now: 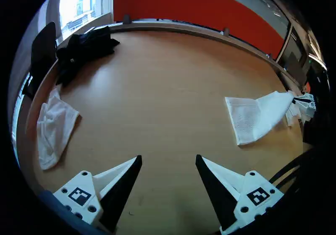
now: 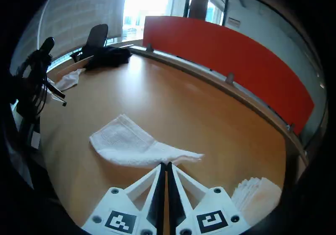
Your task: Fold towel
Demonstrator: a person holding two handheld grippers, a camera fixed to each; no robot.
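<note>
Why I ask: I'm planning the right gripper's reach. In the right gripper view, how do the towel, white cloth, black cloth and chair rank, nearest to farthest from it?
1. The towel, at the right gripper fingertips.
2. The white cloth, at the left edge of the table.
3. The black cloth, at the far end.
4. The chair, just behind the black cloth.

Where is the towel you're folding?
In the right gripper view, the towel lies on the table, its near edge pinched by the right gripper.

Bright daylight blows out the window, fisheye bends the edges, shadows are soft.
</note>
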